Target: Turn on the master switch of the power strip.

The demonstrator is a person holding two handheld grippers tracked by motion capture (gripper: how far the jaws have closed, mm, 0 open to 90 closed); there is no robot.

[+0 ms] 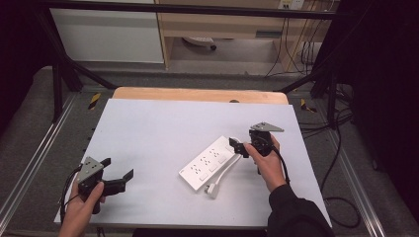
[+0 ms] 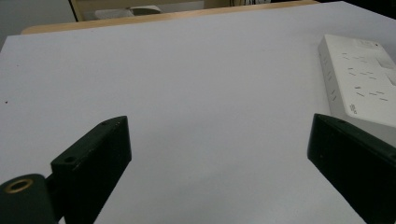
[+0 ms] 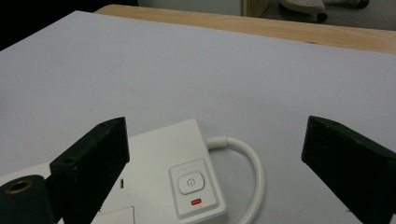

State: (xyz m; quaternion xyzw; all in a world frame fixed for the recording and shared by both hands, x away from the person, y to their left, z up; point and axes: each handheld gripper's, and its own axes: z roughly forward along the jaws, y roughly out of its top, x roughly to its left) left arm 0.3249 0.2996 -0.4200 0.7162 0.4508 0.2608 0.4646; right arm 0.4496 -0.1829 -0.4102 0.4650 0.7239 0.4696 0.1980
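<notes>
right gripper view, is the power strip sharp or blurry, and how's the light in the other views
Right gripper view: the power strip is fairly sharp, its power button readable, the near claw fingers soft. Left gripper view: even light, the strip's slots slightly soft. High view: the white table is bright and the surroundings dark, with faint shadow beside the cable.

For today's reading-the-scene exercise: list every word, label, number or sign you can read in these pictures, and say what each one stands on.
No words or numbers can be read.
Power symbol (circle with a stroke), no lettering: on the button of the power strip.
Small red mark below the button: too small to read.
Tiny grey print on the strip's near end, left gripper view: blurred, unreadable.
Yellow-black hazard tape on the floor: stripes, no text.
</notes>
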